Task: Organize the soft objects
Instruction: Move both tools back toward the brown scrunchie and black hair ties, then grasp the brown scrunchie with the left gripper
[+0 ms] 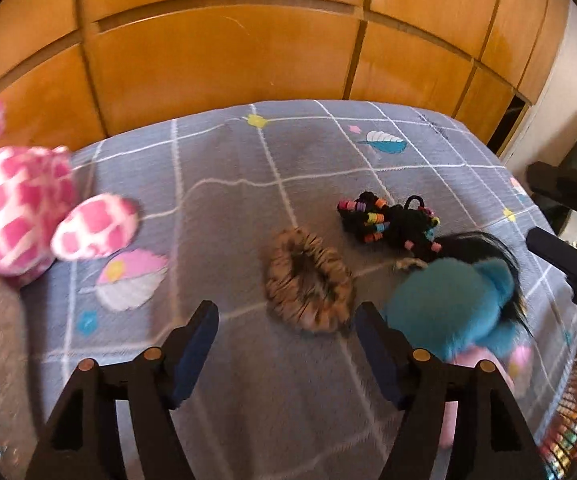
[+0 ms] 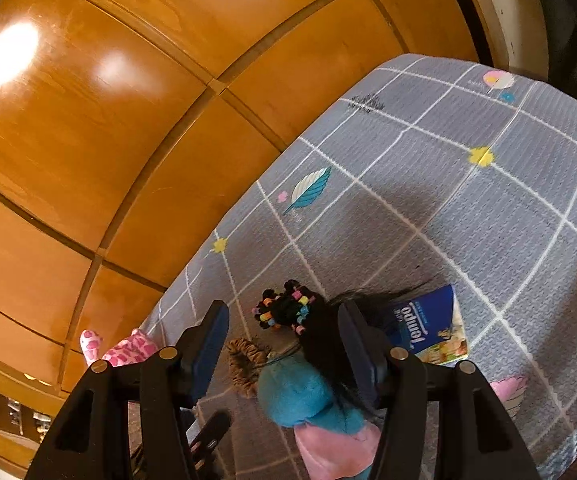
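Four soft things lie on the grey checked bedspread (image 1: 224,184), and your next move turns on the one nearest your left gripper (image 1: 284,316). Its jaws stand wide with nothing between them, and the leopard-print scrunchie (image 1: 308,280) lies just beyond the fingertips, a little right of the gap's centre. It is a flat ring with no long axis, so any approach angle should serve; a small shift right and forward would probably bring one side of the ring between the jaws.

Far left, the pink-and-white plush (image 1: 20,204) sits well apart from everything else and is no obstacle. Right of the scrunchie and farther from you, the bundle of black hair ties with coloured beads (image 1: 388,220) lies near it but not touching, as far as the blur allows. Right again, the blue plush doll (image 1: 456,304) with black hair lies just beside your left gripper's right finger, so watch that finger as you close in.

Your right gripper (image 2: 284,344) hangs over that doll with jaws half open; the doll's black hair and blue head fill the gap, but you cannot tell whether the pads press on it. To its right, a blue booklet (image 2: 432,328) lies partly under the hair.
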Demonstrator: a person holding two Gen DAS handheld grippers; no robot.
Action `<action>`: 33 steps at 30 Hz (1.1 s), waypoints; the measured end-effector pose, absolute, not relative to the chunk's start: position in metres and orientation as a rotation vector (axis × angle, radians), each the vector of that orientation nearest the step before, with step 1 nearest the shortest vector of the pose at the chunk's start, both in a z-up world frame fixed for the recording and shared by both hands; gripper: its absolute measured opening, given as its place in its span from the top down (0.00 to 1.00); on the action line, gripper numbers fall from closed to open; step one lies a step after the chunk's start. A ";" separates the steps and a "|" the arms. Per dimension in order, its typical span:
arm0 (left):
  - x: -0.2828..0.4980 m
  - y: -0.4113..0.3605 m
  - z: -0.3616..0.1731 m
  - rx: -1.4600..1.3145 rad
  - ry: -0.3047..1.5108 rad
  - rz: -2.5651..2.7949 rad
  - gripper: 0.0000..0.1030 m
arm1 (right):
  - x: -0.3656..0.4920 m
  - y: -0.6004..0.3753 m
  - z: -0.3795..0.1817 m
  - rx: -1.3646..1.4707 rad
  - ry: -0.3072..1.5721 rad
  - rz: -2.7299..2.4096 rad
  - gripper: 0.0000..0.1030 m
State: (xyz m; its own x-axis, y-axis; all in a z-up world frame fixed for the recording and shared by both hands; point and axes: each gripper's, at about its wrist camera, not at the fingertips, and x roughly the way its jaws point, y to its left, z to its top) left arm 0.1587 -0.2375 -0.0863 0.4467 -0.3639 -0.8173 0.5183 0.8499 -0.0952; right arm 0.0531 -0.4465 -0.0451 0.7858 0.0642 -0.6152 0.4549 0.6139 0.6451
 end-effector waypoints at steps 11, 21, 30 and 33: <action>0.189 -0.261 -0.110 0.171 0.982 -0.518 0.72 | 0.058 -0.444 -0.048 0.916 0.665 -0.208 0.44; 0.140 -0.192 -0.099 0.129 0.971 -0.563 0.86 | 0.058 -0.441 -0.047 0.887 0.667 -0.210 0.44; 0.083 -0.124 -0.119 0.148 0.894 -0.543 0.86 | 0.056 -0.450 -0.054 0.928 0.687 -0.259 0.44; 0.078 -0.123 -0.121 0.153 0.865 -0.535 0.86 | 0.059 -0.445 -0.052 0.892 0.707 -0.261 0.44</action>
State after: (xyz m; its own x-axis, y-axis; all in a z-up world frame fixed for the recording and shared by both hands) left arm 0.0779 -0.1228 -0.1215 0.5270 -0.3854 -0.7575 0.5061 0.8583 -0.0846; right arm 0.0591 -0.4455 -0.0523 0.7471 0.0754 -0.6604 0.4865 0.6149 0.6207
